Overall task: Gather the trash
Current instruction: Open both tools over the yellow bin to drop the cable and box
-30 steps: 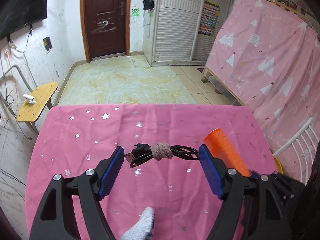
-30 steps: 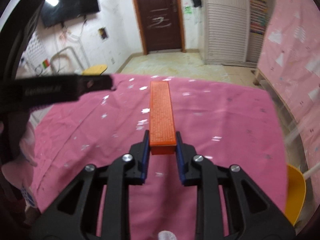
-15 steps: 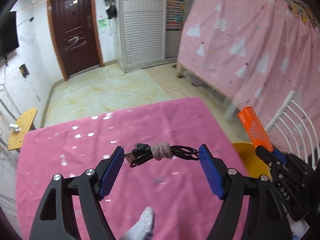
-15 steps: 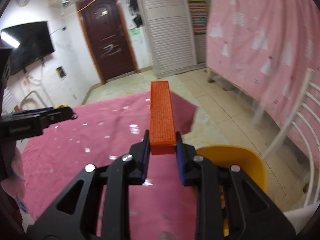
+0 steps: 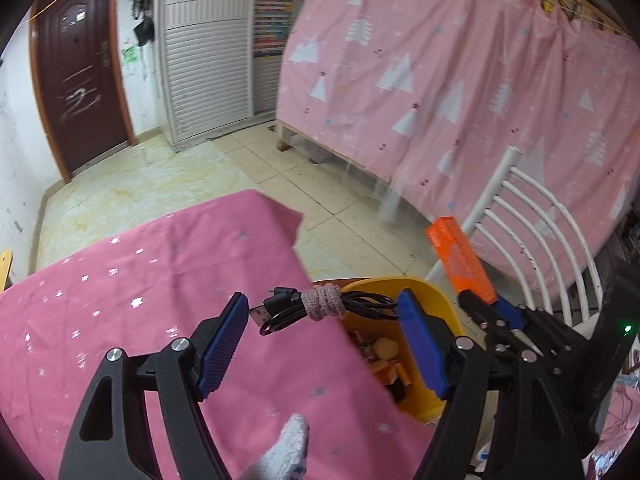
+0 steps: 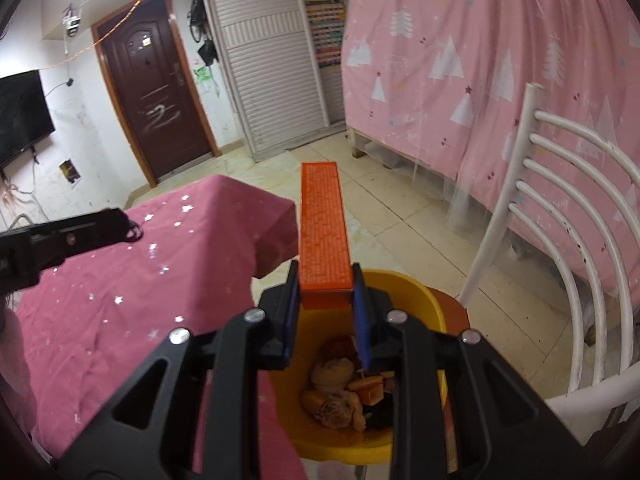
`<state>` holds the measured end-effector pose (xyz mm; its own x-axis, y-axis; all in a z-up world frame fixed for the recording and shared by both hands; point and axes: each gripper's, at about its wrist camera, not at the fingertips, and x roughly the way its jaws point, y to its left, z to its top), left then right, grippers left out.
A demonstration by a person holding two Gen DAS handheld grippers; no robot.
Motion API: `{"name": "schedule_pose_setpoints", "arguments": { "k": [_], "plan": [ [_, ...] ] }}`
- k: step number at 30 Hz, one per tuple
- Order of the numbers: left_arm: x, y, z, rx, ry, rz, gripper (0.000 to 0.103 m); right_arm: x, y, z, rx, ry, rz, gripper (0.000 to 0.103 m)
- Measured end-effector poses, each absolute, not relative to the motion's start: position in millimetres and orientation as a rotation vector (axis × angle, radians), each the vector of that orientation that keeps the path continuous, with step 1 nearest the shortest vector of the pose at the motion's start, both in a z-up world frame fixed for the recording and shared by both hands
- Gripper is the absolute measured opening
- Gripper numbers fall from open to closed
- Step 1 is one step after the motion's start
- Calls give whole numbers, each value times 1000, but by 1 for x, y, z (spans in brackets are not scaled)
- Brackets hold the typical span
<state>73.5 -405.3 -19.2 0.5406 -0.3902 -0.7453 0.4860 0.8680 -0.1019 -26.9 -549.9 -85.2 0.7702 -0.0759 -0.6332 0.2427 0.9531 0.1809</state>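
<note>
Both grippers now reach the yellow bin (image 6: 416, 292), orange box (image 6: 324, 236) clamped.

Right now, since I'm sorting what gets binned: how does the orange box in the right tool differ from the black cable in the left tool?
The long orange box is rigid and points forward from the right tool; the coiled black cable, tied with a pinkish band, spans crosswise in the left tool. The box sits between narrow jaws, the cable between wide ones. Both are held near the yellow plastic bin.
</note>
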Motion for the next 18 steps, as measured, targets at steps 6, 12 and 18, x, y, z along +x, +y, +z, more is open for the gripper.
{"name": "schedule_pose_setpoints", "arguments": {
  "k": [6, 12, 18],
  "plan": [
    [71, -440, -22, 105, 879, -648, 70, -31, -567, -98, 296, 685, -214, 45],
    [64, -453, -27, 112, 878, -683, 71, -35, -580, -98, 324, 667, -222, 46],
    [61, -437, -25, 104, 867, -674, 71, -33, -568, -93, 325, 652, -189, 52]
  ]
}}
